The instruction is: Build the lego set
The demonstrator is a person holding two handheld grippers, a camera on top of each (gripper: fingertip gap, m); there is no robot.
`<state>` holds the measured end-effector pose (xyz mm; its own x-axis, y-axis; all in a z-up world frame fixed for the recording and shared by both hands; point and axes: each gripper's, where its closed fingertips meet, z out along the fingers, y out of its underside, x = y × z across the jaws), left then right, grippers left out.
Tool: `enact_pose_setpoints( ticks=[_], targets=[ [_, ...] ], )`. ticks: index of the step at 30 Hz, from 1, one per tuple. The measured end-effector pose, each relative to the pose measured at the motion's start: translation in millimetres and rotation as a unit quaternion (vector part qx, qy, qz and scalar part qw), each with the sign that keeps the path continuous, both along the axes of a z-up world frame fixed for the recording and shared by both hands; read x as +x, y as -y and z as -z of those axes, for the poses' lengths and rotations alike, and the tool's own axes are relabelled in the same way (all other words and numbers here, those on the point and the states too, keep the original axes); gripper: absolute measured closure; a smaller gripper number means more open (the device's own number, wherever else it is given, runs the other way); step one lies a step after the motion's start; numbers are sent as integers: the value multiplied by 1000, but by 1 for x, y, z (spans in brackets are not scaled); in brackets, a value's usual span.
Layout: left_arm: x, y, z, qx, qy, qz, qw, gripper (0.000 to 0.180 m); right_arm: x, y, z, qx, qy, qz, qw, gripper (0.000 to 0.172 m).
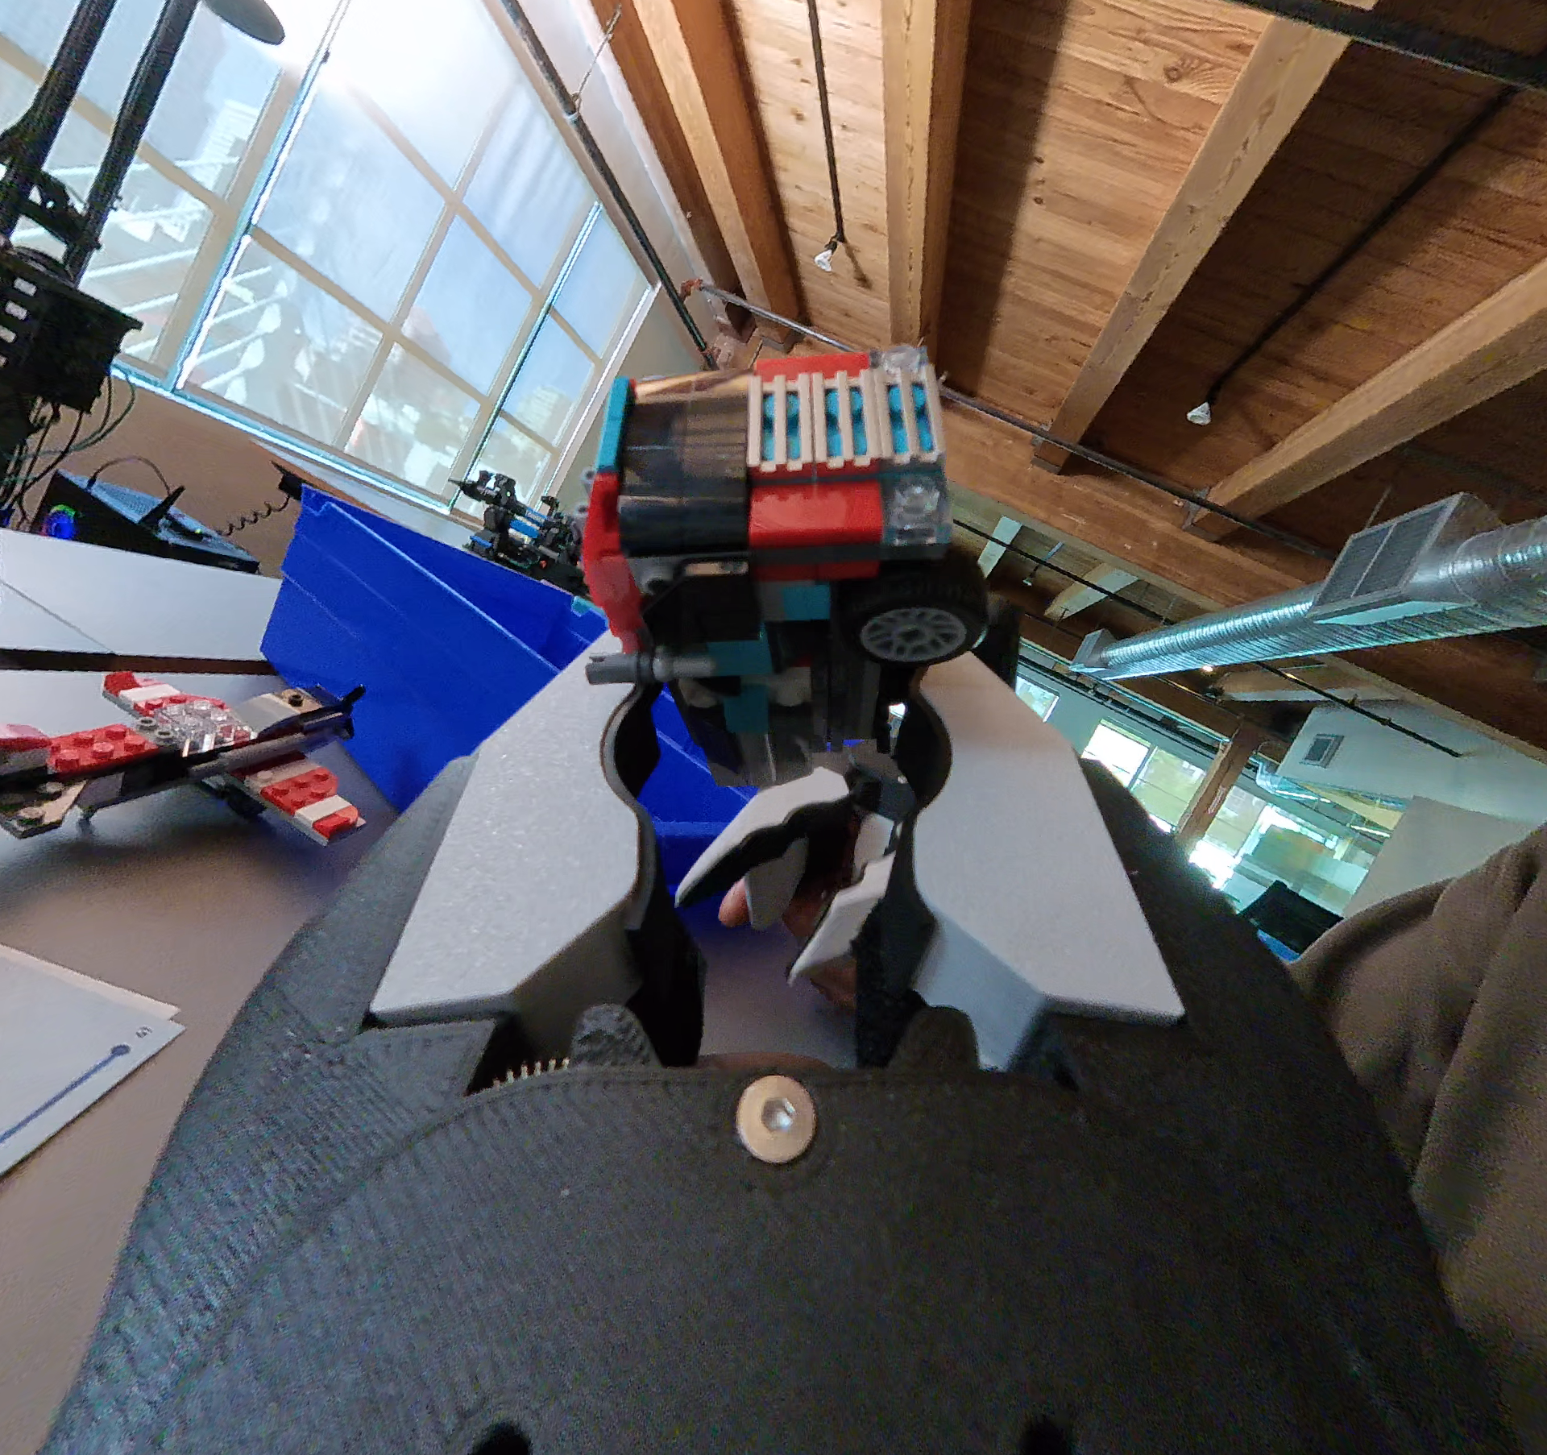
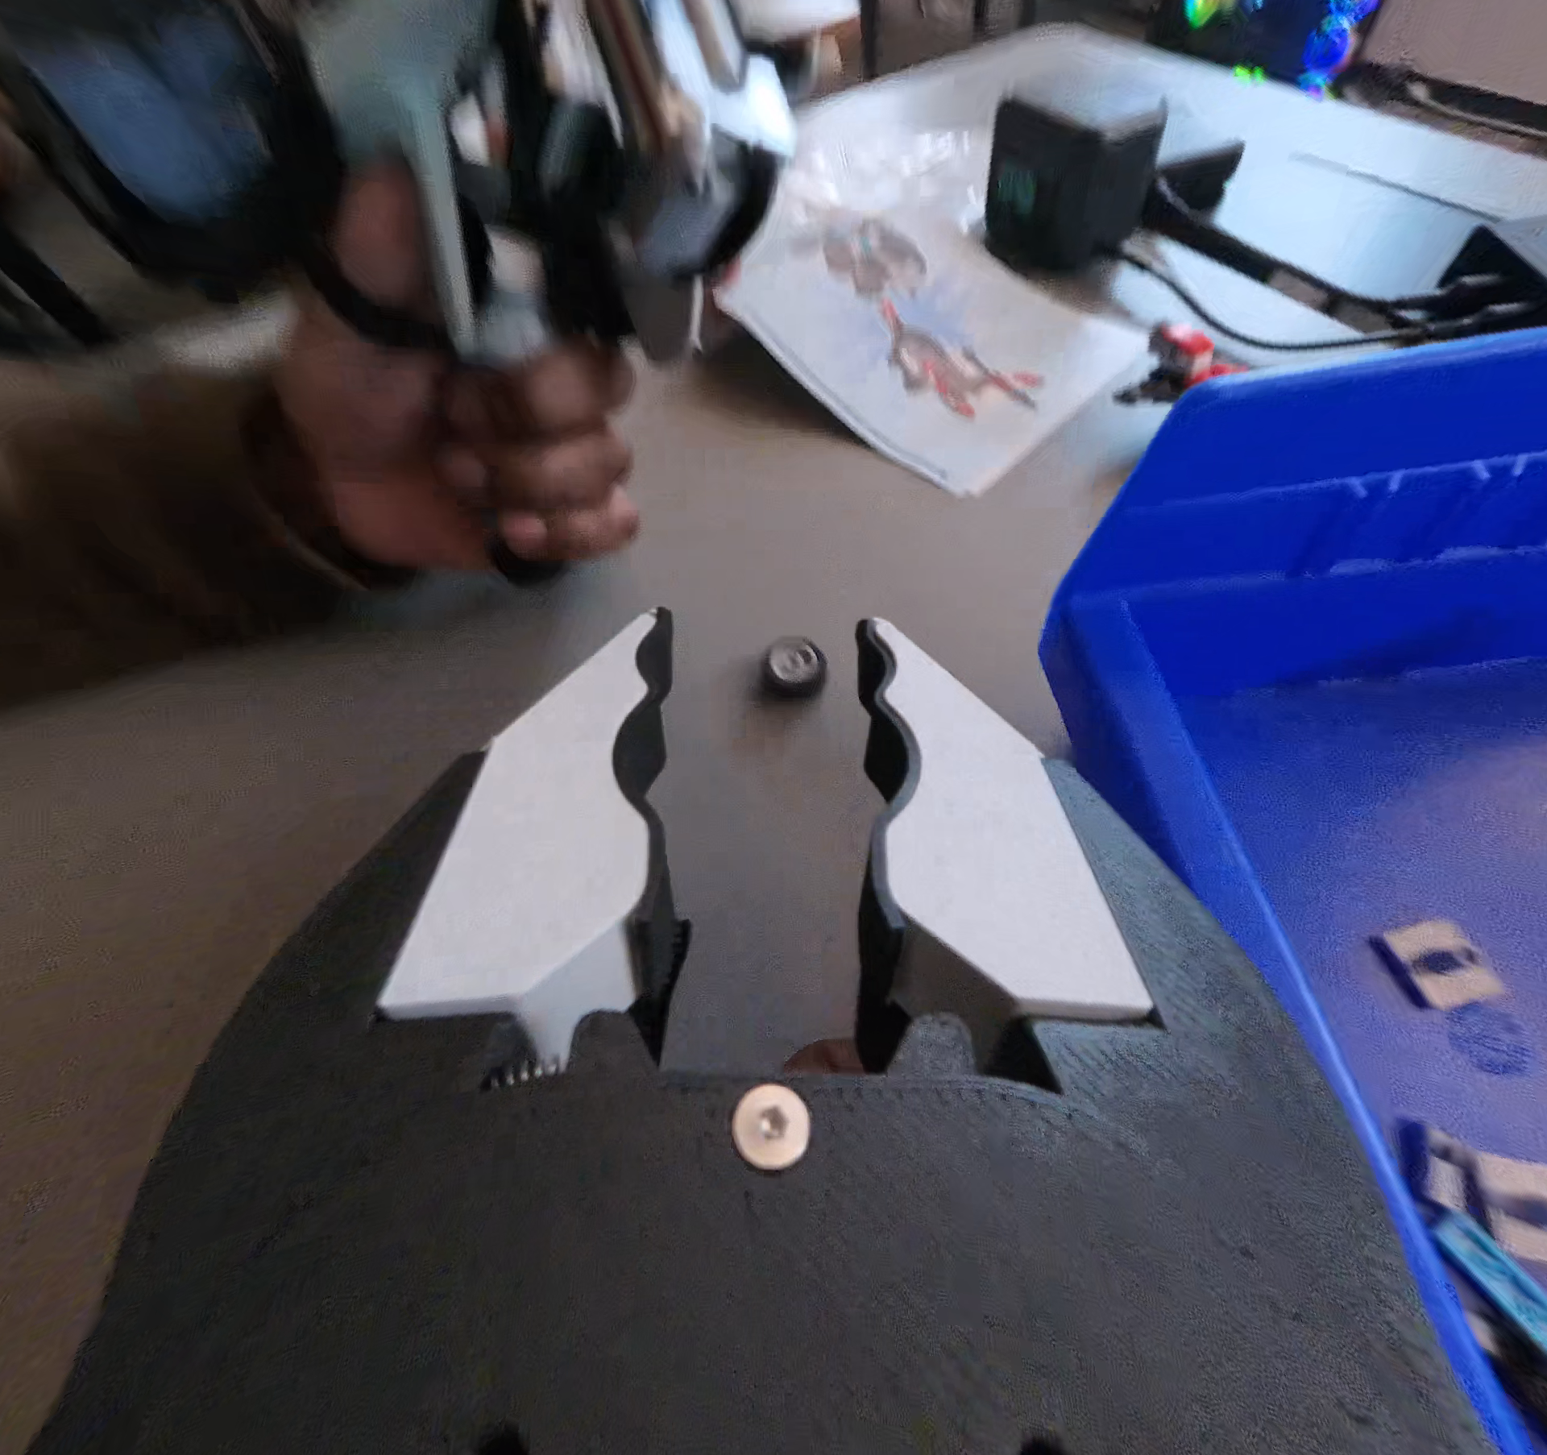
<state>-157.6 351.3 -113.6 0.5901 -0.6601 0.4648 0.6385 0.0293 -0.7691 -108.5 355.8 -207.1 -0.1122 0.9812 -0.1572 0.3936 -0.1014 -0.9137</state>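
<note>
Brick-built truck (image 1: 778,544), red, teal and black, sits clamped in the left gripper (image 1: 766,695), raised toward the wooden ceiling; both pads press its lower body. Right gripper (image 2: 763,632) has its jaws apart, bare, low over the table (image 2: 209,787), with a small loose wheel (image 2: 793,666) lying between the fingertips, untouched. Blue bin (image 2: 1306,578) just right; paper sheet (image 2: 921,343) beyond.

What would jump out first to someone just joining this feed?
The red, black and teal brick truck, clamped in the left gripper and raised against the wooden ceiling. Next, the small loose wheel lying on the table between the right gripper's open fingers, untouched, with the blue bin beside it.
</note>
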Motion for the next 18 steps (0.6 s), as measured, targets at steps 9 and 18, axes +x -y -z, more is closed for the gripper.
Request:
enact_pose_setpoints(
  ticks=[9,18],
  targets=[
    [2,-4,4,11,-10,8,1000,123,-16,4,55,79,145,-10,986,136],
    [-15,-7,1,5,19,7,1000,123,-22,4,59,150,153,-17,977,150]
  ],
)
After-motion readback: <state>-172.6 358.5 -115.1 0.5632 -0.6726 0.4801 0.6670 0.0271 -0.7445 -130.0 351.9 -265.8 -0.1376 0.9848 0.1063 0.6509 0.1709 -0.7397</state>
